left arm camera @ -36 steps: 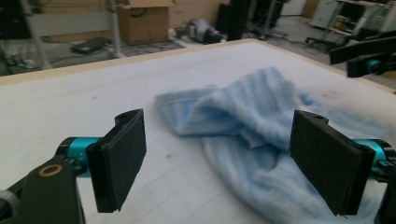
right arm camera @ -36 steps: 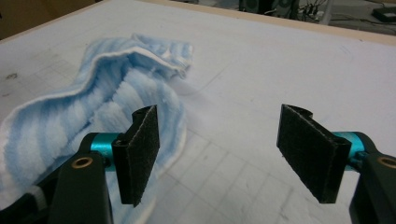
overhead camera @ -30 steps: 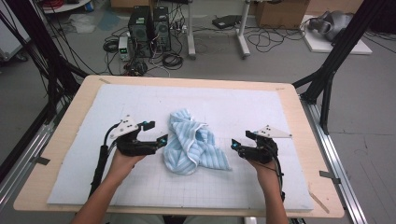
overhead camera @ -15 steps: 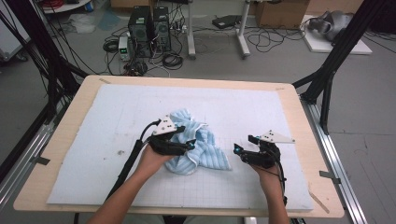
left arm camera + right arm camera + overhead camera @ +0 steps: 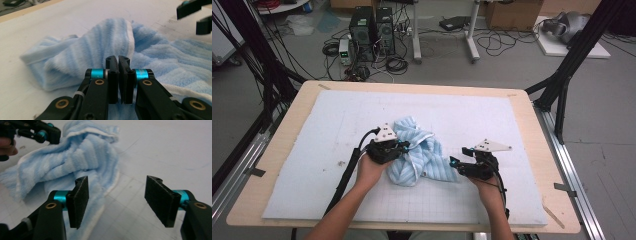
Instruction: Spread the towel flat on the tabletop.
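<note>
A wooden table [image 5: 287, 150] is carrying a pale foam mat [image 5: 337, 120] faintly ruled with a grid. Near the mat's middle a soft, ribbed towel [image 5: 424, 160] in light blue and white stripes is lying crumpled in loose folds, its white hem curling along the edge. The left gripper [image 5: 404, 148] is sitting on the towel's left part, its flat black jaws having just closed and now standing pressed together, seemingly pinching a fold of the plush cloth. The right gripper [image 5: 454, 163] is resting at the towel's right edge, its rough-textured pads [image 5: 80, 200] standing apart after narrowing slightly, bare mat between them.
</note>
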`<state>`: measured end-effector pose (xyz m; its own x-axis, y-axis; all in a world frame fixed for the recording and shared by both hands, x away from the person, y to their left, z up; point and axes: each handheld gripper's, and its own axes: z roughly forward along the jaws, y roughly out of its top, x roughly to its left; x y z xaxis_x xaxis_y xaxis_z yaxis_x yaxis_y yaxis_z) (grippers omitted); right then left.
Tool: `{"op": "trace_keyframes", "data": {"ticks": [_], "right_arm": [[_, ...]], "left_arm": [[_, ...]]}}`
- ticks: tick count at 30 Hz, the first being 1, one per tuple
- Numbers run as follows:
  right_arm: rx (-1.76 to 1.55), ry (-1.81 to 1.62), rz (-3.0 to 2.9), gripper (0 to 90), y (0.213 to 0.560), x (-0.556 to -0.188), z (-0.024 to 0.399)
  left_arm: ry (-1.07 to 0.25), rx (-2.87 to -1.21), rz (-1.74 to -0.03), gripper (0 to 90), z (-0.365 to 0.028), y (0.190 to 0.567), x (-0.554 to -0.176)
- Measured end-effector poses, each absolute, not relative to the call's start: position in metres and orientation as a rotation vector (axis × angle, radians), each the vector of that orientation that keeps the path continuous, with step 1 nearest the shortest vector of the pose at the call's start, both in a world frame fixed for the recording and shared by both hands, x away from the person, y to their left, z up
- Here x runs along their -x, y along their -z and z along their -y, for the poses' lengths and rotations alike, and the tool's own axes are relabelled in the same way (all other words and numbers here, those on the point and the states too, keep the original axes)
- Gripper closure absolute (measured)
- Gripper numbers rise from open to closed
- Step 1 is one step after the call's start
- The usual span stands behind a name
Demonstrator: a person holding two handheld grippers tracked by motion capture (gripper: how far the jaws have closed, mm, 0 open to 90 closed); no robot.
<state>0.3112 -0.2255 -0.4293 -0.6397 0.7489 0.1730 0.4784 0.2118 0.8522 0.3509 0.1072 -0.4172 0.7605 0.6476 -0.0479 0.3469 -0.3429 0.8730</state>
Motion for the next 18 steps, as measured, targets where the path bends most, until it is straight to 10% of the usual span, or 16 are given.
{"op": "trace_keyframes", "data": {"ticks": [7,13,18], "right_arm": [[-1.117,-1.278,-2.382,49.9,0.440,-0.316,0.194],[-1.026,-1.220,-2.483,81.8,0.442,-0.313,0.185],[-0.953,-1.214,-2.536,83.1,0.438,-0.299,0.188]], "left_arm": [[-0.424,-1.873,-0.832,87.0,-0.138,0.412,-0.353],[-0.439,-1.842,-0.896,87.0,-0.164,0.415,-0.355],[-0.449,-1.823,-0.942,87.0,-0.182,0.416,-0.356]]}}
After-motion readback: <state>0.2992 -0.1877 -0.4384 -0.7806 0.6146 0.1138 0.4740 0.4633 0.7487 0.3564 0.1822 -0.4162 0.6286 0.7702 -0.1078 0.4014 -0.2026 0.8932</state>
